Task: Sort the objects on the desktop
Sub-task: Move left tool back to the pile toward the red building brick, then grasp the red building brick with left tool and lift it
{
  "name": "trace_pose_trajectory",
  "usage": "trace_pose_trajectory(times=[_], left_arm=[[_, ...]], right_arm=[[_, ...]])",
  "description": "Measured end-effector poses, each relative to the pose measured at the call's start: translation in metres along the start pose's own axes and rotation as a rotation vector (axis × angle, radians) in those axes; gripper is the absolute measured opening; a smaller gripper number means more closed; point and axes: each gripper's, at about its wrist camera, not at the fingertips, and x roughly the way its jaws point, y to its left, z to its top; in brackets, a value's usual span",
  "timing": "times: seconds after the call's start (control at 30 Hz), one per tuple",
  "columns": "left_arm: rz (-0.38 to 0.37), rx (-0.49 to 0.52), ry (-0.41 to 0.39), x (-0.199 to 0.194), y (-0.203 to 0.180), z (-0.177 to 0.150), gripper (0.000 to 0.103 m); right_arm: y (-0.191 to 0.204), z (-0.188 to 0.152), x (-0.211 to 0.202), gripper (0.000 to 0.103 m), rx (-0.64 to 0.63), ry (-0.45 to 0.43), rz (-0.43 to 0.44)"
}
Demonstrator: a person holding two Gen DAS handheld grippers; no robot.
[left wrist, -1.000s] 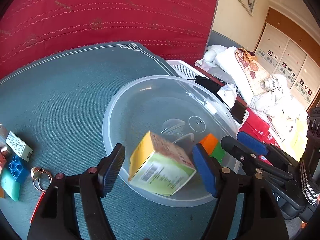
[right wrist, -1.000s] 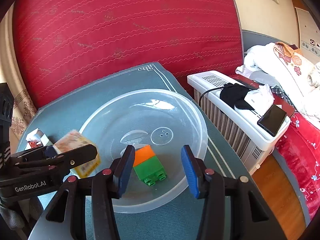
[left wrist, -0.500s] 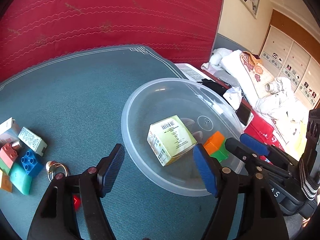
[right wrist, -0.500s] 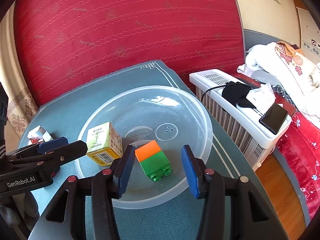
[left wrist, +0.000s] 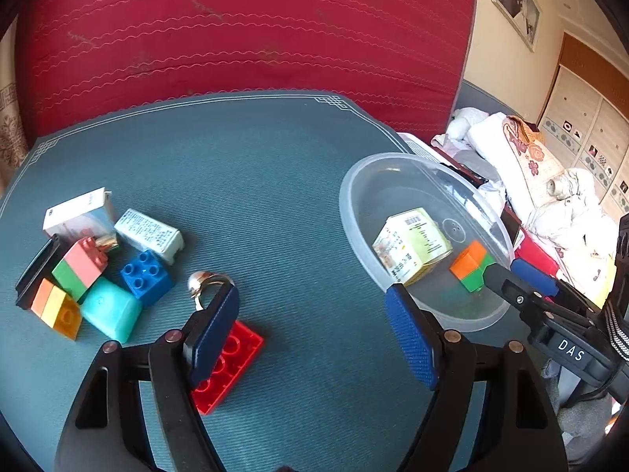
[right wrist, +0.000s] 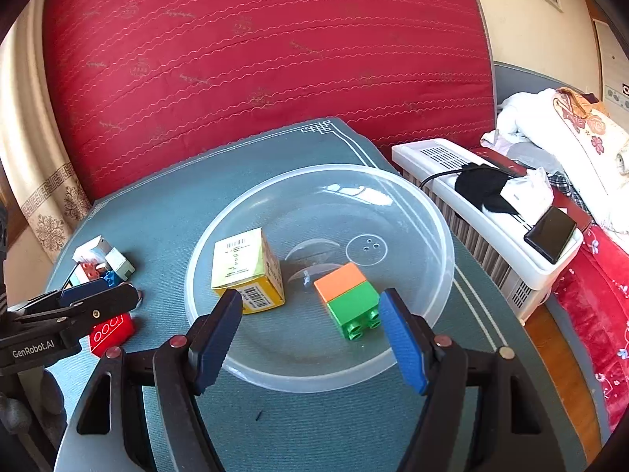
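A clear plastic bowl (right wrist: 432,212) (left wrist: 354,181) stands on the teal mat and holds a yellow-green carton (right wrist: 247,271) (left wrist: 412,244) and an orange-green brick (right wrist: 350,299) (left wrist: 469,265). My left gripper (left wrist: 314,334) is open and empty over the mat, left of the bowl; a flat red brick (left wrist: 232,362) lies under its left finger. My right gripper (right wrist: 310,338) is open and empty at the bowl's near rim. At the left lie a blue brick (left wrist: 146,277), a turquoise block (left wrist: 110,314), a red-green brick (left wrist: 80,265), an orange-yellow brick (left wrist: 55,308), two small white boxes (left wrist: 149,234) and a metal key ring (left wrist: 204,281).
A red padded headboard (right wrist: 255,59) rises behind the table. A white heater (right wrist: 483,220) with a phone (right wrist: 550,232) and black cloth stands beyond the table's right edge. A bed with bedding (left wrist: 550,181) lies further right.
The carton dropped from between my left fingers into the bowl and settled there. My left gripper then drew back and swung left over the mat. The right gripper barely moved.
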Motion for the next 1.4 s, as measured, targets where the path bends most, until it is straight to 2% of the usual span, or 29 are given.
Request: trace_pose_trajectory(times=[0.17,0.67,0.87,1.27,1.3,1.37,1.4], left_arm=[[0.041,0.003,0.012,-0.004,0.017,-0.014,0.080],[0.031,-0.019,0.051,0.003,0.052,-0.034,0.080],[0.029,-0.050,0.092,0.012,0.064,-0.037,0.080],[0.115,0.094,0.084,0.018,0.051,-0.039,0.080],[0.124,0.105,0.080,0.018,0.049,-0.040,0.078],[0.133,0.108,0.068,0.016,0.049,-0.040,0.069],[0.134,0.103,0.062,0.015,0.051,-0.040,0.060]], right_arm=[[0.015,-0.007,0.003,0.076,-0.013,0.025,0.020],[0.047,-0.024,-0.003,0.076,-0.017,0.056,0.052],[0.059,-0.028,-0.003,0.076,-0.026,0.064,0.062],[0.076,-0.033,0.001,0.076,-0.046,0.084,0.075],[0.077,-0.033,0.001,0.076,-0.048,0.085,0.076],[0.078,-0.033,0.001,0.076,-0.051,0.086,0.076],[0.078,-0.033,0.002,0.076,-0.053,0.086,0.076]])
